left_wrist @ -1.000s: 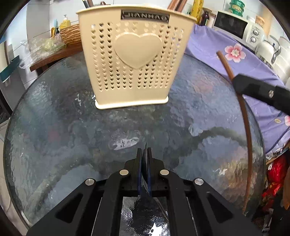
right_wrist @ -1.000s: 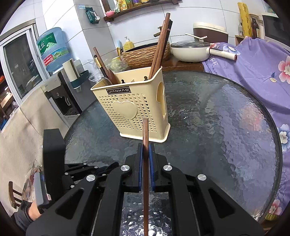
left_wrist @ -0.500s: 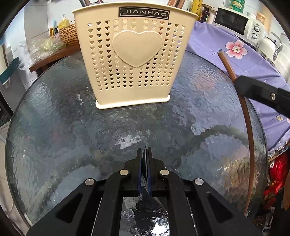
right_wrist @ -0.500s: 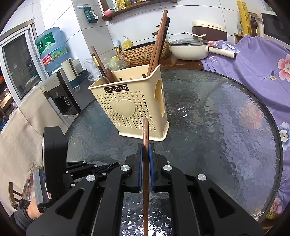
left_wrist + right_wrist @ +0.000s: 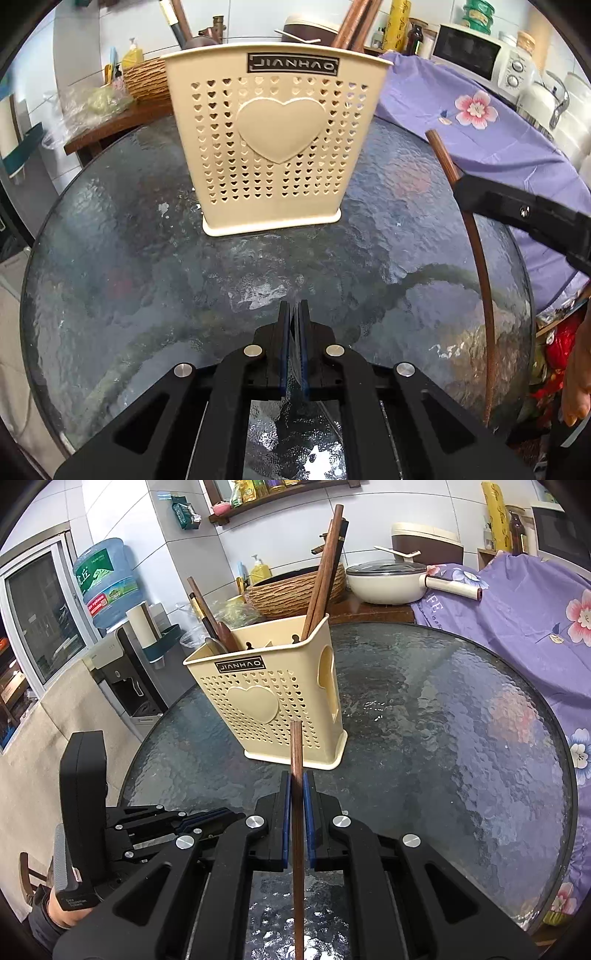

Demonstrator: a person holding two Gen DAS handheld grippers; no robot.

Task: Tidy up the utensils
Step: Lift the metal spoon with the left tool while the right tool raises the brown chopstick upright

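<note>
A cream perforated utensil holder (image 5: 275,144) (image 5: 275,705) with a raised heart stands on the round glass table (image 5: 147,277) (image 5: 443,757). Several chopsticks (image 5: 325,576) and a spoon handle stick out of its compartments. My right gripper (image 5: 296,779) is shut on a brown wooden chopstick (image 5: 296,812), whose tip points toward the holder's base. In the left wrist view that same chopstick (image 5: 480,266) runs down the right side, clamped by the right gripper (image 5: 465,192). My left gripper (image 5: 294,308) is shut with nothing between its pads, low over the table in front of the holder; it also shows at the lower left of the right wrist view (image 5: 184,821).
A purple flowered cloth (image 5: 517,620) covers furniture right of the table. Behind stand a wicker basket (image 5: 291,590), a white pan (image 5: 388,579), a microwave (image 5: 476,51) and a water dispenser (image 5: 122,664). A hand (image 5: 578,369) shows at the right edge.
In the left wrist view the holder has slid down and looks smaller, so more of its rim and the utensils above it show. The right gripper keeps the chopstick still.
</note>
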